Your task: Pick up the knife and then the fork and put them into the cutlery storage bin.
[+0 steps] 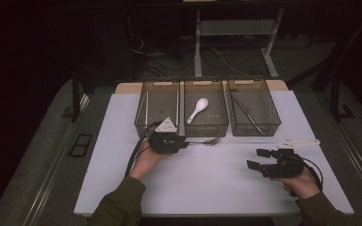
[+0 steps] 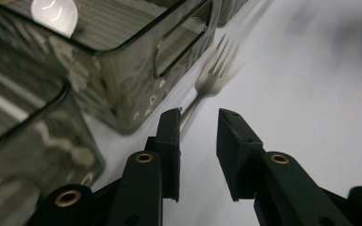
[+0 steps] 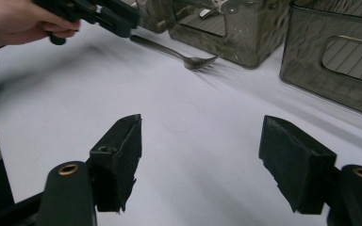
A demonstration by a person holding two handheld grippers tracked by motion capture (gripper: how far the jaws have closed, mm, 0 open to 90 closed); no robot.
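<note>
One metal fork [image 1: 206, 141] remains unsorted on the white desk [image 1: 207, 183], at 6 o'clock of the middle smoky plastic bin [image 1: 206, 128]; left tongs [image 2: 198, 136] released astride its handle, right tongs [image 3: 200, 160] released, empty.

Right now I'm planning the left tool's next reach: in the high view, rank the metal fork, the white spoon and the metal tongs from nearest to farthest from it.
1. Metal fork: on the white table just right of the left tool, handle at its jaws.
2. White spoon: in the middle bin, beyond the fork.
3. Metal tongs: in the right bin, farthest right.
</note>
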